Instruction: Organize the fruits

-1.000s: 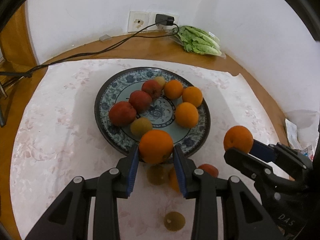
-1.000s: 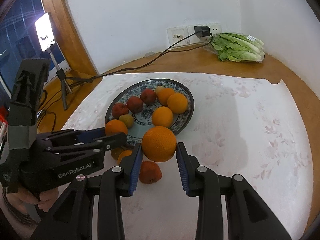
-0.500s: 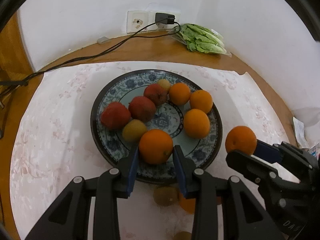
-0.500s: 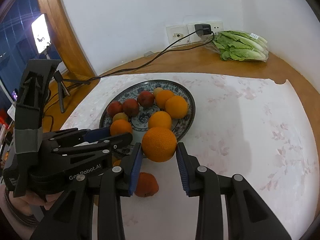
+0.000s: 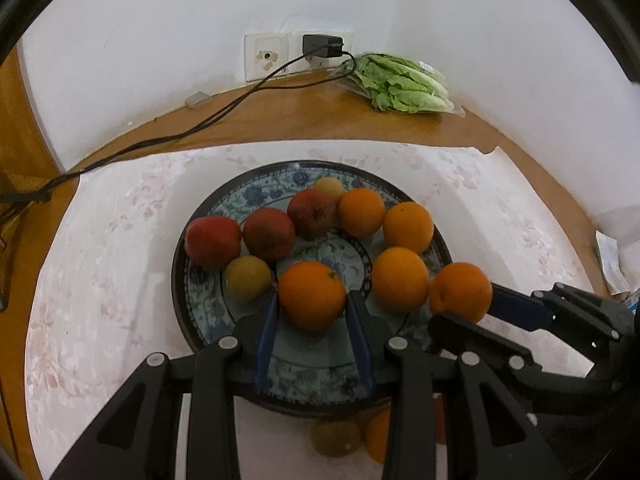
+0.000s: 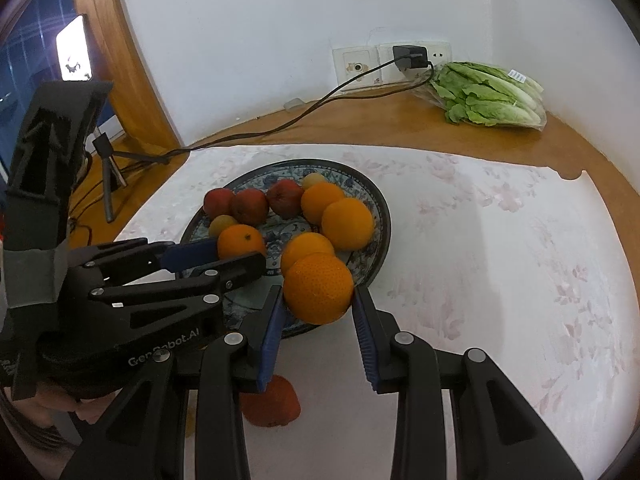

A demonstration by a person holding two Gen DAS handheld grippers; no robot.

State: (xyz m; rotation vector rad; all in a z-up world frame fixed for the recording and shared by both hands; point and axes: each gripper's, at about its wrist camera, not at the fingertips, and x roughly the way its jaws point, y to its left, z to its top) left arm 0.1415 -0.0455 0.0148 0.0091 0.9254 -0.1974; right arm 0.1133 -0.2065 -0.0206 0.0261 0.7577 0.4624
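Observation:
A blue patterned plate (image 5: 256,188) (image 6: 376,200) on the flowered cloth holds several fruits: red ones on the left, oranges on the right, two small yellowish ones. My left gripper (image 5: 312,300) (image 6: 236,254) is shut on an orange (image 5: 312,294) (image 6: 241,240) just above the plate's near middle. My right gripper (image 6: 318,296) is shut on a second orange (image 6: 318,286) (image 5: 460,292) over the plate's near right rim. On the cloth in front of the plate lie a brownish fruit (image 5: 336,438), an orange one (image 5: 378,432) and a red one (image 6: 272,400), partly hidden by the fingers.
A bag of lettuce (image 5: 400,88) (image 6: 488,96) lies at the back right by the wall. A charger (image 5: 322,46) sits in the wall socket, and its cable runs left across the wooden table. A lit phone on a small tripod (image 6: 74,52) stands at the far left.
Both grippers have moved forward and slightly down, each with its orange. The left orange went from the near rim to over the plate's inside. The right orange reached the rim.

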